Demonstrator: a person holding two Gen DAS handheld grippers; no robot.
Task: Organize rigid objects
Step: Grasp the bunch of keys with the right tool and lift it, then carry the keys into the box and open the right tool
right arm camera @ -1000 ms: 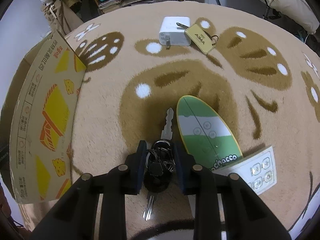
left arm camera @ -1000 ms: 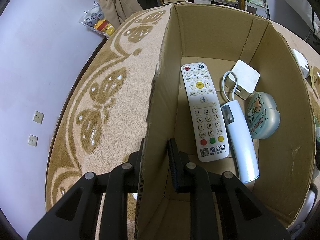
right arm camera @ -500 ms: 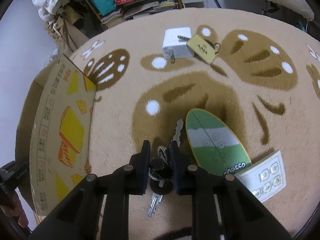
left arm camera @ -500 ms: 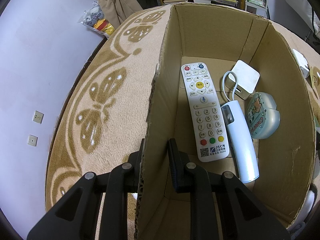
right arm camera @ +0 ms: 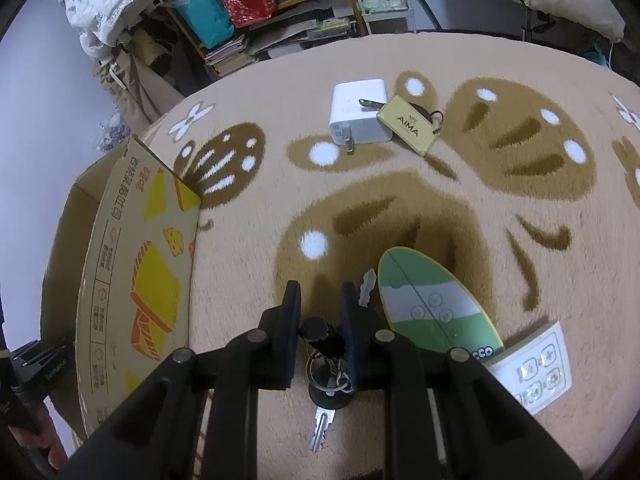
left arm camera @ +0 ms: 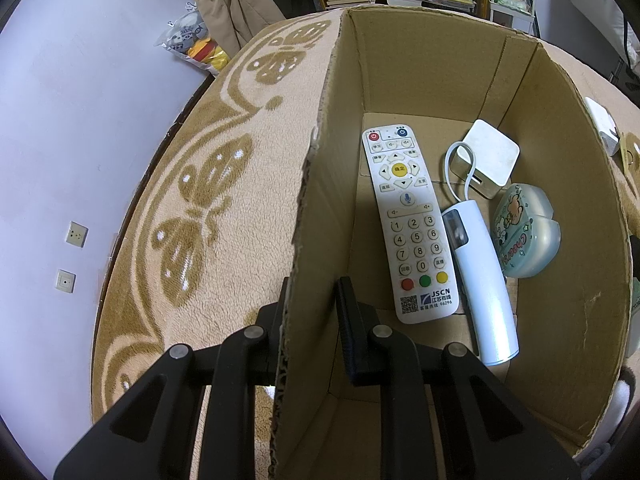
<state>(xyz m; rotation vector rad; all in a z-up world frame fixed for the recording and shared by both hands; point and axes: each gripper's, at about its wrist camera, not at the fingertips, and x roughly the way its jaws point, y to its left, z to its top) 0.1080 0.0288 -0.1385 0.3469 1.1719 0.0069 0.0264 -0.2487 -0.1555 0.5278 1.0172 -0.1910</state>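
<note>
The right gripper (right arm camera: 320,312) was clenched around a bunch of keys (right arm camera: 326,364), its two dark pads pressing on a black, rounded key head lodged between them. Below that head hung a tangle of steel rings, a second black-capped key pointed back toward the camera with its silver blade over the rug (right arm camera: 280,92), and another silver blade poked out past the right pad toward a green-and-white finger skateboard (right arm camera: 432,304). The bunch sat in the pads just over the beige, brown-patterned pile (whether the lowest key touched the rug could not be told). Beside the skateboard lay a white card of buttons (right arm camera: 536,368), partly under its tail. Farther off on the rug rested a white charger (right arm camera: 358,118) with a yellow key tag (right arm camera: 408,124) touching its right edge. To the left stood a cardboard box (right arm camera: 136,280) printed with yellow blocks. The left gripper (left arm camera: 312,304) was clamped on that box's near wall (left arm camera: 316,240), one pad outside and one inside. Inside the box (left arm camera: 560,200), flat on the bottom, lay a white remote (left arm camera: 412,228), a pale blue stick-shaped device (left arm camera: 484,284) with a looped cord just beside it, a white square adapter (left arm camera: 490,156) and a small teal case (left arm camera: 524,232) with a cartoon print.
</note>
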